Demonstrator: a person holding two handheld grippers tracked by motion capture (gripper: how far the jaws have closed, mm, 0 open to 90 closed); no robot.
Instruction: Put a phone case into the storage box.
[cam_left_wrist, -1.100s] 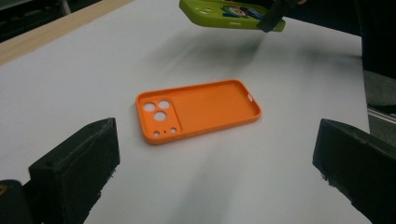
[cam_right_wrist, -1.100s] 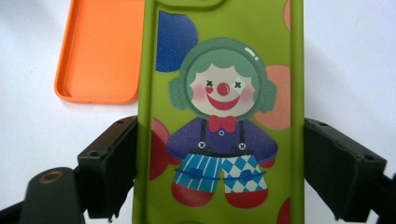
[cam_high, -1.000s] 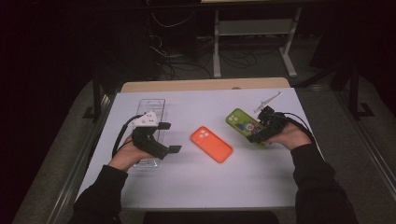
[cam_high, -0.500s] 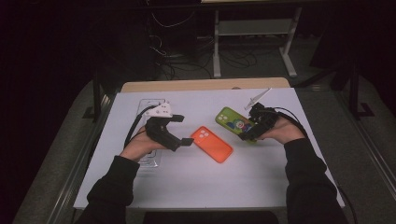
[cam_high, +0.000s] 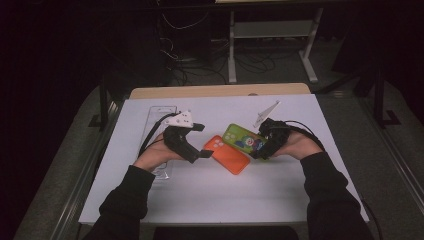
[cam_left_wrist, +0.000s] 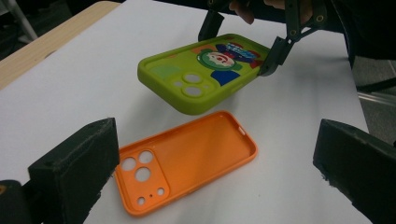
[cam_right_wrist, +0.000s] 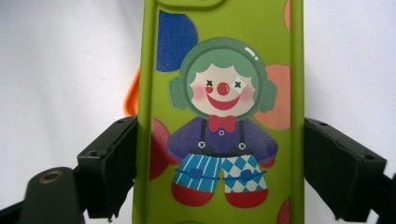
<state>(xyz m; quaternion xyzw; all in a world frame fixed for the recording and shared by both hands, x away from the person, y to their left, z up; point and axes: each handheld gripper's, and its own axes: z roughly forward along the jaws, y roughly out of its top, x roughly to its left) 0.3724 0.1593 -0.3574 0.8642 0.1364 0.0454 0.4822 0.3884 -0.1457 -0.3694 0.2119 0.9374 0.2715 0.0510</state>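
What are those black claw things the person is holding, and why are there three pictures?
Those are grippers: hand tools with two black jaws that pinch things. A person holds one in each hand at a white table.

One picture comes from a camera high above the table. The other two come from small cameras riding on each gripper, looking along its jaws.

The right gripper pinches a green phone case with a clown picture by its two long sides, holding it up off the table. Under its far end lies an orange phone case, flat and hollow side up.

The left gripper is open, holds nothing, and points at the orange case. A clear plastic tray lies at the left.
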